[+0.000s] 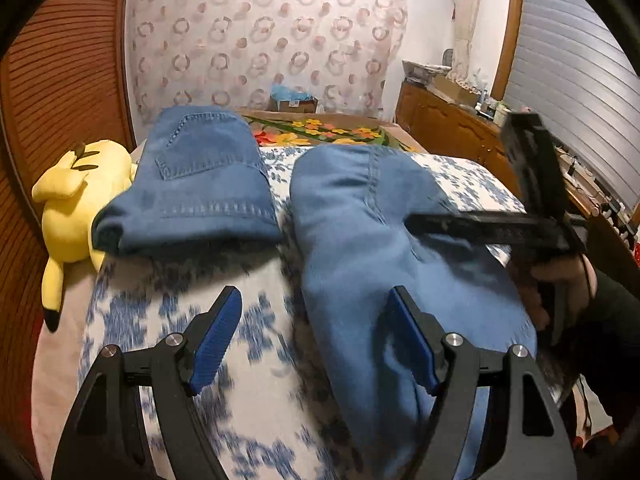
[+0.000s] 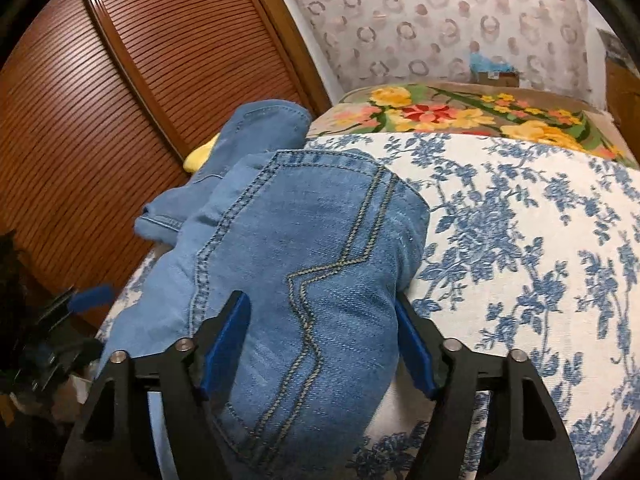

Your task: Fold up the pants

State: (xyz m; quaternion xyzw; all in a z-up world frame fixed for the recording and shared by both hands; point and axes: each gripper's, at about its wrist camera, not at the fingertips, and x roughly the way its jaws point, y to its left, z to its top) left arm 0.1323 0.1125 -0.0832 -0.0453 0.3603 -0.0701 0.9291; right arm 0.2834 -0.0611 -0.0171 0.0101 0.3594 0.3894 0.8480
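both tools (image 1: 316, 340) (image 2: 320, 344) gape, gripping nothing — jeans (image 2: 304, 240) on floral bedspread (image 2: 520, 240), louvred doors (image 2: 120, 80) beside.

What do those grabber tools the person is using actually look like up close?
Each is a black frame that forks into two curved arms, fastened with round silver bolts. The left gripper and right gripper both end in flat fingers faced with ribbed blue pads. The hand on the right gripper has a thin dark band round the wrist and a dark sleeve. No cables show.
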